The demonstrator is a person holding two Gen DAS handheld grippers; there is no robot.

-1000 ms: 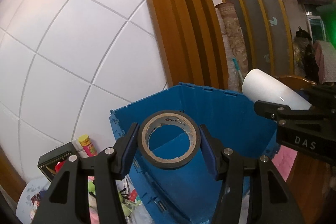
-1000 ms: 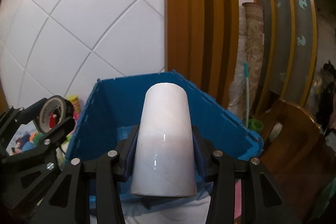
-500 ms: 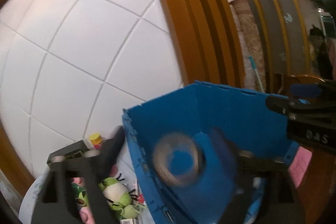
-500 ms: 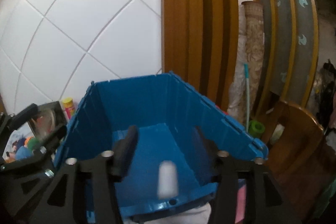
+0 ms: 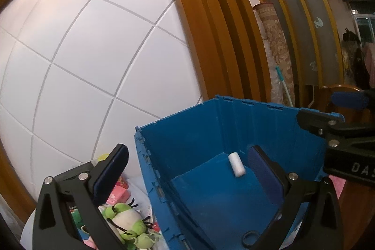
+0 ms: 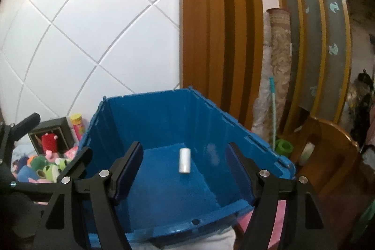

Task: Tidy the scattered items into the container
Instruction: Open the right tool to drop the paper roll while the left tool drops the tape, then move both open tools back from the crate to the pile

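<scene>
Blue crate (image 6: 211, 123) holds white roll (image 6: 184, 160) lying on its floor, tape ring (image 5: 250, 238) at the near bottom edge in left view. Left gripper (image 5: 187, 172) spread wide, empty, straddling the crate's left wall. Right gripper (image 6: 185, 170) spread wide, empty, over the crate. Plush toys (image 5: 127, 224) piled left of crate.

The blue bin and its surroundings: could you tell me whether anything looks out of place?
Inside the bin nothing stands out: a white roll lies on the floor and a tape ring near the front. The toys left of it are still a scattered heap.
</scene>
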